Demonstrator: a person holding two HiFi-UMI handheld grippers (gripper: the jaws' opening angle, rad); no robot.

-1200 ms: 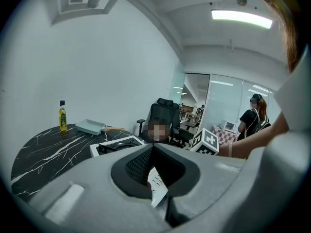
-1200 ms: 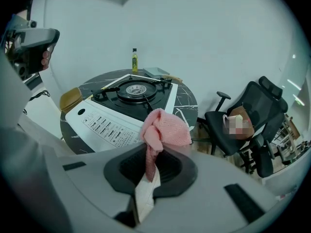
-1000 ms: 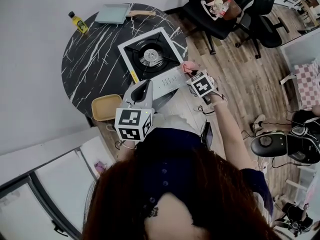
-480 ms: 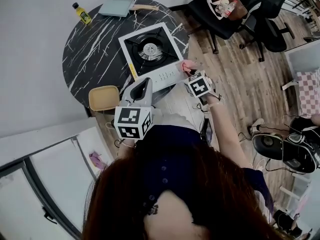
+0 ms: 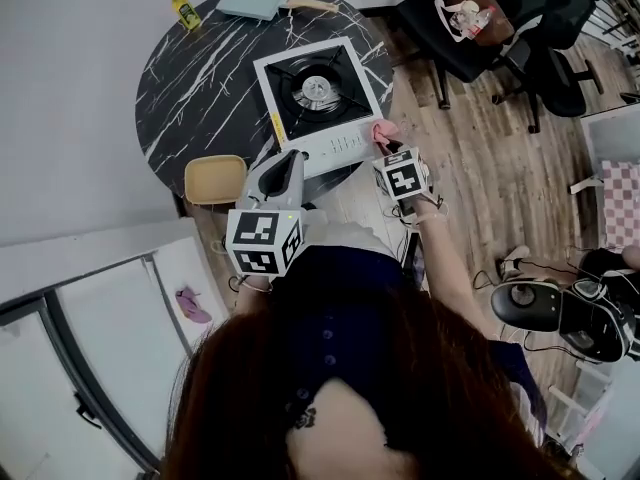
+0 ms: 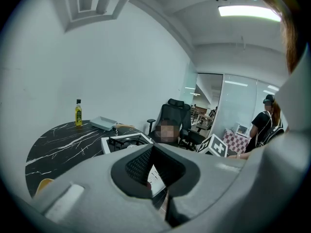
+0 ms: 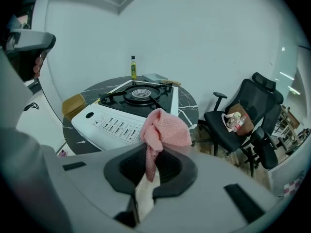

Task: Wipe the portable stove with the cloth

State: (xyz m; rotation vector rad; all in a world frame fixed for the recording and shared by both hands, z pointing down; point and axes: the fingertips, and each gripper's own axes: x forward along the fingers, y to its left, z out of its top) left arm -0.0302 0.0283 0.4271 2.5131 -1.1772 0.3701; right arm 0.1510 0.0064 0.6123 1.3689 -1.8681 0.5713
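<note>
The right gripper [image 7: 150, 166] pinches a pink knitted cloth [image 7: 163, 127] beside the front corner of the white portable stove [image 7: 114, 123] on the round black marble table [image 5: 190, 88]. The left gripper [image 6: 154, 166] has its jaws pressed together, empty. Only a thin fold is held, so rubbing may pull the cloth out.

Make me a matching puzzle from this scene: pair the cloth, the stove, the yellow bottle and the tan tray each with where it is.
Things:
1. pink cloth
2. portable stove
3. yellow bottle
4. tan tray

Places:
A. at the far edge of the black table, near the wall
B. pinched in the right gripper
C. at the table's near edge, left of the stove
D. on the table's right side, nothing on its burner

Pairs: 1-B, 2-D, 3-A, 4-C
</note>
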